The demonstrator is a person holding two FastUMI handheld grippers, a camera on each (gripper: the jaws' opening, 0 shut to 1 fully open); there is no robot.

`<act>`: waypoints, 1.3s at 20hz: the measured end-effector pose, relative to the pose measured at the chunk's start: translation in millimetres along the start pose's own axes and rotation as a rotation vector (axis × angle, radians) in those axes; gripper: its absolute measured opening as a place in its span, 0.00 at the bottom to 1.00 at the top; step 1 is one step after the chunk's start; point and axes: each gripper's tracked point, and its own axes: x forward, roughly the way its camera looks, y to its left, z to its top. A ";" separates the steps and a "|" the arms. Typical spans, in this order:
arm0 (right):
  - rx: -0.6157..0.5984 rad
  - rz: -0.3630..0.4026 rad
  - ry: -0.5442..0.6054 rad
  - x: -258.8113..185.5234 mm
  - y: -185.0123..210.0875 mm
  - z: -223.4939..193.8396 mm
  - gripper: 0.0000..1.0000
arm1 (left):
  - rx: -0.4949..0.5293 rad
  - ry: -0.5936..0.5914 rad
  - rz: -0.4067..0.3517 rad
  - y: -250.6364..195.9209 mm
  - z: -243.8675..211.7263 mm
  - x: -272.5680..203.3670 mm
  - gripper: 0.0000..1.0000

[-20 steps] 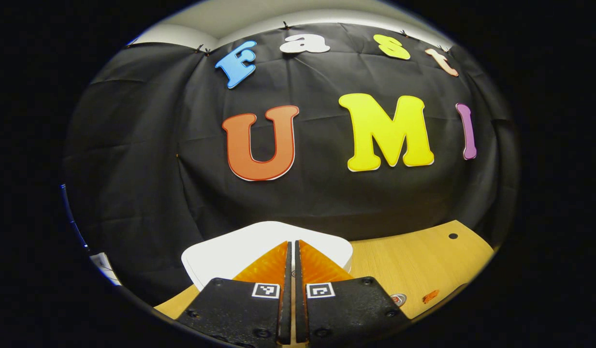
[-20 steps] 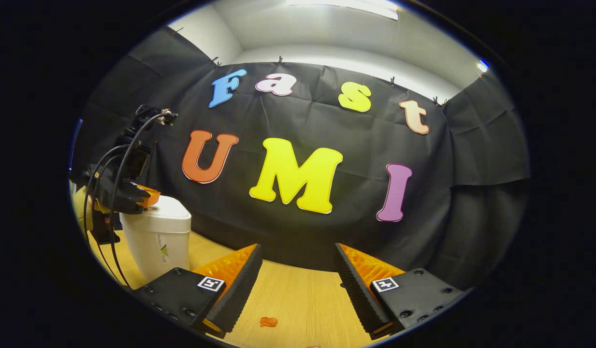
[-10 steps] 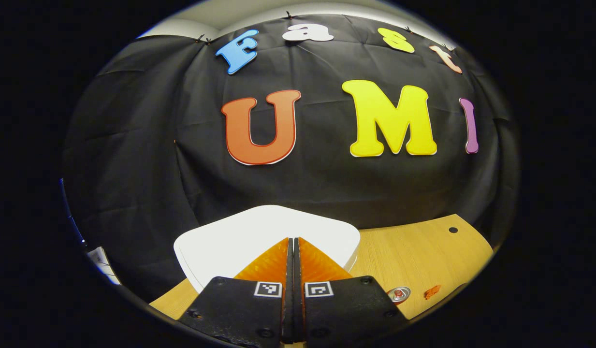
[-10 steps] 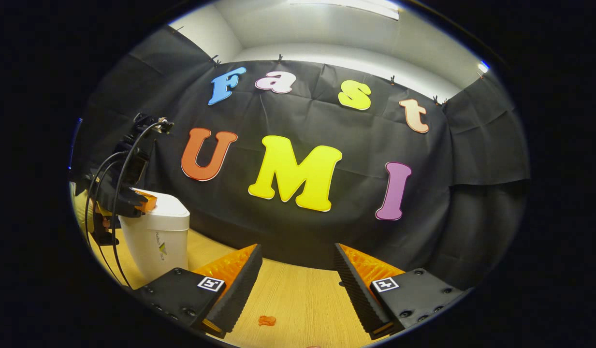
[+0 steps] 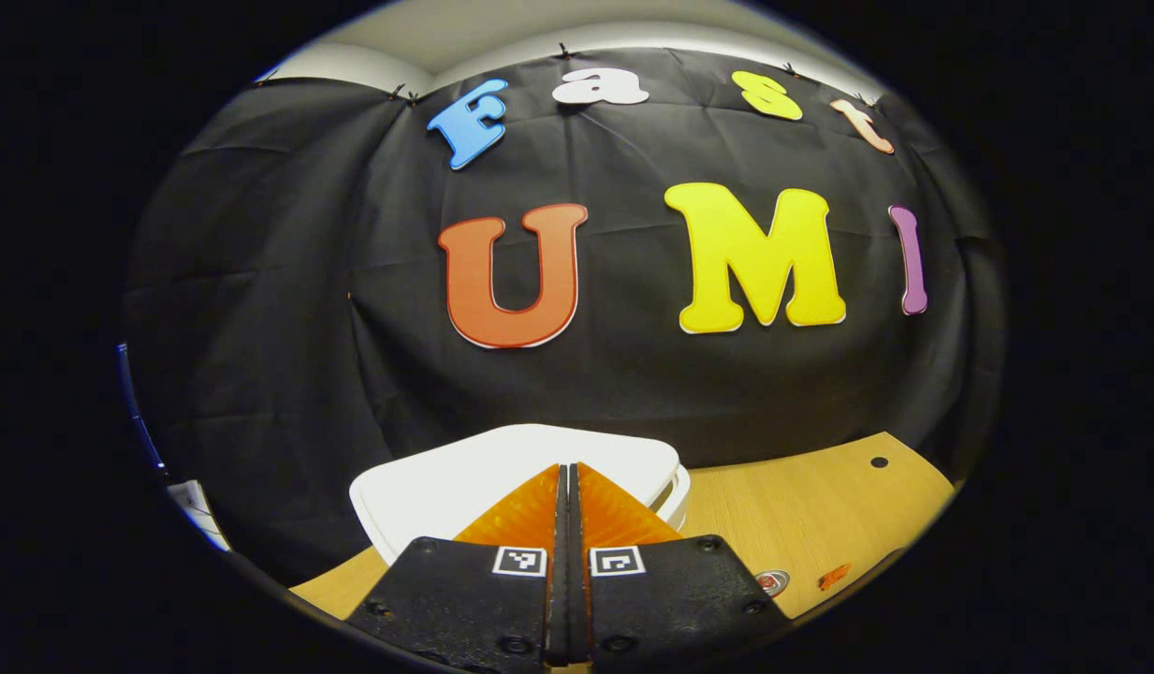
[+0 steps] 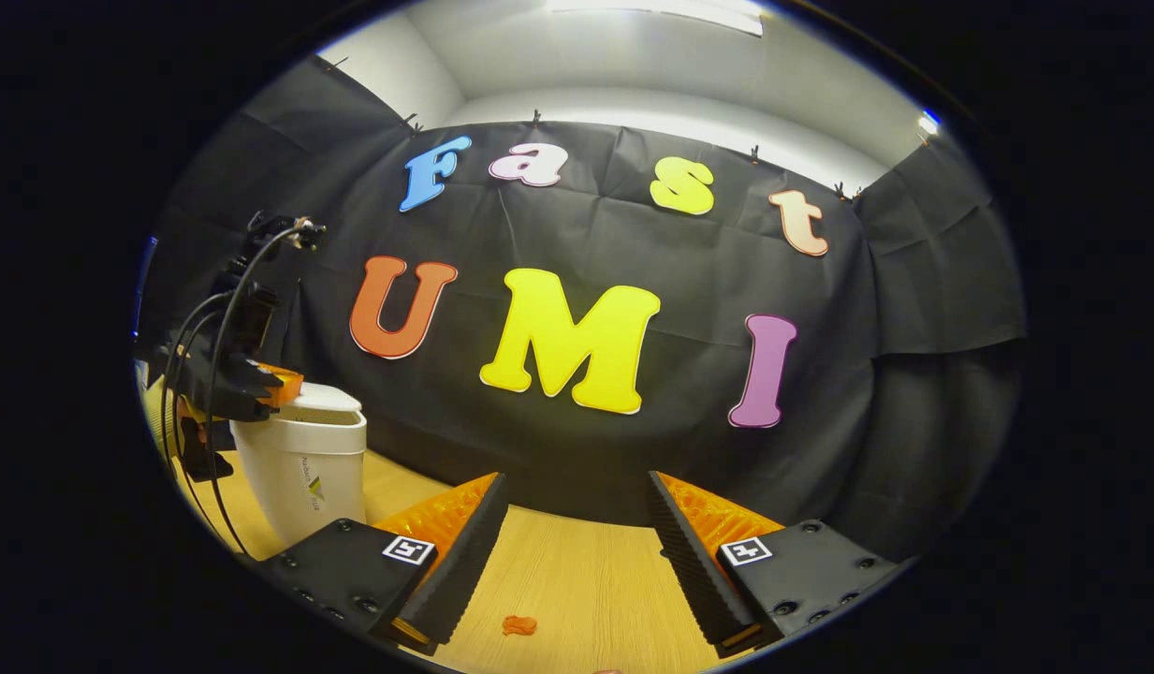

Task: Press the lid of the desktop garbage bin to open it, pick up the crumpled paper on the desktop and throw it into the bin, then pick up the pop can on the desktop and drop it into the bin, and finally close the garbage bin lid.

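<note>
Wooden tabletop point(image 6: 586, 571) carries a white bin point(image 6: 300, 468) — the left gripper point(image 5: 568, 477), jaws clenched, sits over its slightly raised lid point(image 5: 464, 477); the right gripper point(image 6: 577, 510) hangs released.

1. The bin point(image 6: 300, 463) stands at nine o'clock in the right gripper view, with the left gripper point(image 6: 282, 386) over its lid point(image 6: 326, 401), blocking that side.
2. Open bench point(image 6: 586, 580) lies at six o'clock between the right gripper's point(image 6: 577, 524) spread fingers, apart from a small orange scrap point(image 6: 518, 624).
3. The black cloth wall point(image 6: 633, 449) closes twelve o'clock.
</note>
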 end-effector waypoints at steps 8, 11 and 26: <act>-0.008 0.000 0.006 -2.8 -4.4 -3.5 0.95 | -0.016 -0.109 -0.012 -14.0 40.6 -25.2 0.03; 0.004 0.008 0.030 -3.0 -4.9 -11.9 0.95 | -0.035 -0.111 -0.029 -23.2 43.4 -34.5 0.03; 0.072 0.048 0.393 22.7 10.1 -137.2 0.95 | -0.058 -0.117 -0.099 -43.3 50.5 -62.0 0.60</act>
